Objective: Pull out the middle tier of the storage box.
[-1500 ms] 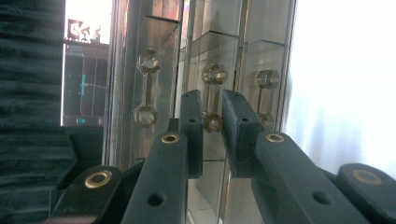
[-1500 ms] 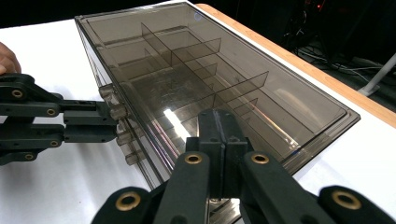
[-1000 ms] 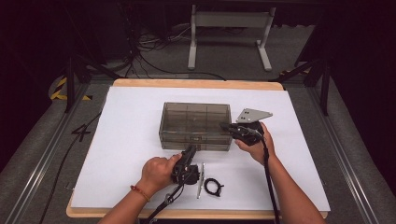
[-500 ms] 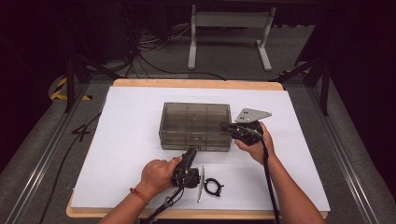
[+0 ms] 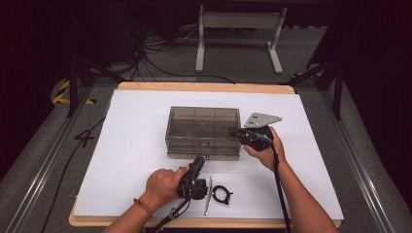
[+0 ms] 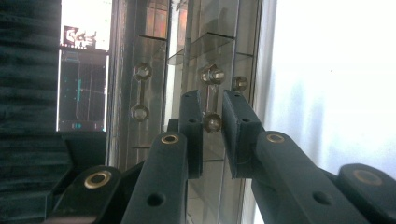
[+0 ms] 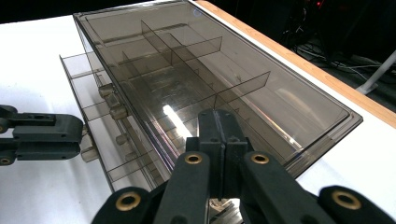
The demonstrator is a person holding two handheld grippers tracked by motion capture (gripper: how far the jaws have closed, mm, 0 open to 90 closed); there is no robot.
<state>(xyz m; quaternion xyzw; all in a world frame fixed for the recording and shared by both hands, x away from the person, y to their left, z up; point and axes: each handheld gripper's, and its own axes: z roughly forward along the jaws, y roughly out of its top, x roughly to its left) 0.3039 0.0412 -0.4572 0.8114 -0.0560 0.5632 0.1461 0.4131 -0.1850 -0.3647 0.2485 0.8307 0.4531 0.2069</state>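
Right now, as seen from beside the desk:
Desk: the desk (image 5: 121, 145) is covered with a white sheet, its wooden edge showing at the front and back.
Box: a smoky see-through drawer box (image 5: 204, 132) with inner dividers sits near the middle of the sheet; from the right gripper view one front drawer (image 7: 100, 119) is out a little from the box front.
Left gripper: the left gripper (image 5: 198, 164) is in the person's left hand (image 5: 163, 187), pointed at the front face of the box.
Left jaws: slightly spread, standing on either side of a small bar handle (image 6: 211, 99) on the drawer front; I cannot tell whether they press on it.
Right gripper: the right gripper (image 5: 234, 131) is in the right hand (image 5: 265, 150) at the box's right end, its tip at the top edge of the box.
Right jaws: pressed together, nothing visible between them, resting at the rim of the lid.
Loose items: a thin silver pen (image 5: 208, 195) and a small black ring-shaped part (image 5: 221, 194) lie on the sheet just right of the left hand.
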